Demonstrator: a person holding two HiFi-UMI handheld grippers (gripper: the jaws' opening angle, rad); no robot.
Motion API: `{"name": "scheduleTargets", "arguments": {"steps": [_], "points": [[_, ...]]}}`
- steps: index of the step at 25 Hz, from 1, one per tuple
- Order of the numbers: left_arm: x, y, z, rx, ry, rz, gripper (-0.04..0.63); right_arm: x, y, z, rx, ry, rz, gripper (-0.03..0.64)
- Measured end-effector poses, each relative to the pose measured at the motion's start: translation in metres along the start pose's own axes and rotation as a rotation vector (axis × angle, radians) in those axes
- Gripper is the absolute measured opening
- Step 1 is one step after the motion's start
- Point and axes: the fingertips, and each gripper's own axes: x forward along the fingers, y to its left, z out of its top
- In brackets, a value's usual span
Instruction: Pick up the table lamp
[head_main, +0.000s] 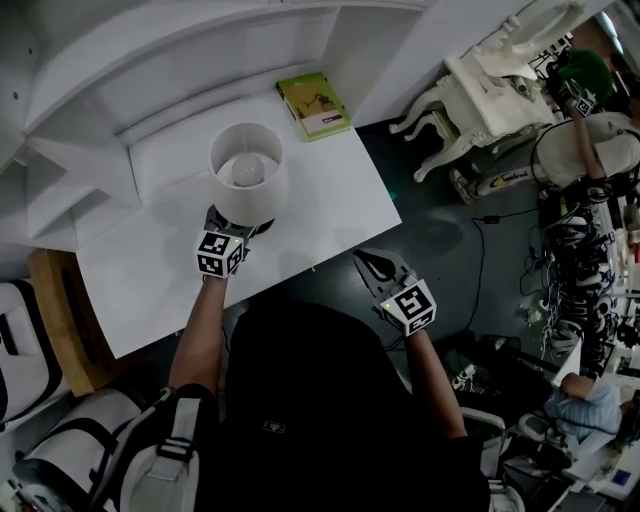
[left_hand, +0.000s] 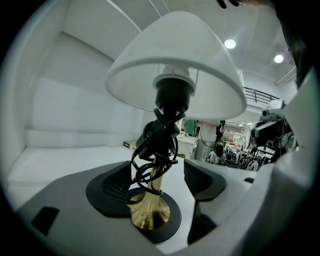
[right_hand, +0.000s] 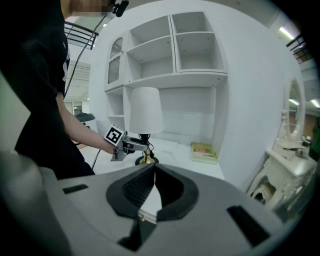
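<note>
Table lamp (right_hand: 145, 117): upright on the white table (head_main: 330, 190), toward the back, close to the wall. In the head view I look straight down into the open top of the shade (head_main: 270, 195), and the bulb (head_main: 246, 168) sits inside it.

Left gripper (left_hand: 159, 181): level with the foot of the lamp, jaws spread wide. The brass stem (left_hand: 150, 207) stands between them on its black base (left_hand: 172, 222). I see a clear gap to the right pad, and neither pad presses on the stem. A black cord (left_hand: 152, 162) is bundled in loops around the stem, partly in front of the left pad.

Right gripper (right_hand: 154, 172): off the near edge of the table, well apart from the lamp, jaw tips closed together on nothing.

A green book (head_main: 313, 105) lies flat at the back corner of the table. A white shelf unit (right_hand: 175, 50) rises behind the table.
</note>
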Motion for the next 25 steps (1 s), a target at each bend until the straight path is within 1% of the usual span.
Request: {"name": "scheduleTargets", "arguments": {"steps": [2,8,14,17,18,19,21,25], "points": [[0.006,0.001,-0.001,-0.011,0.001,-0.001,0.321,-0.004,-0.002,-0.002,0.004,0.003,-0.012,0.009],[0.027,0.002,0.005,-0.039,-0.032,-0.017,0.319,-0.014,-0.009,-0.011,0.036,0.018,-0.053,0.009],[0.042,0.001,0.004,-0.042,-0.035,-0.040,0.319,-0.021,-0.012,-0.019,0.048,0.023,-0.098,0.009],[0.047,0.004,0.003,-0.033,-0.028,-0.039,0.316,-0.021,-0.012,-0.021,0.051,0.028,-0.112,0.009],[0.048,0.005,0.001,-0.028,-0.021,-0.034,0.305,-0.021,-0.012,-0.022,0.053,0.029,-0.115,0.009],[0.050,0.007,-0.001,-0.022,-0.011,-0.028,0.279,-0.021,-0.013,-0.023,0.055,0.029,-0.119,0.009],[0.050,0.007,-0.004,-0.011,0.002,-0.020,0.264,-0.022,-0.013,-0.024,0.058,0.031,-0.123,0.009],[0.048,0.006,-0.001,0.002,-0.007,-0.014,0.218,-0.019,-0.014,-0.021,0.058,0.029,-0.121,0.009]]}}
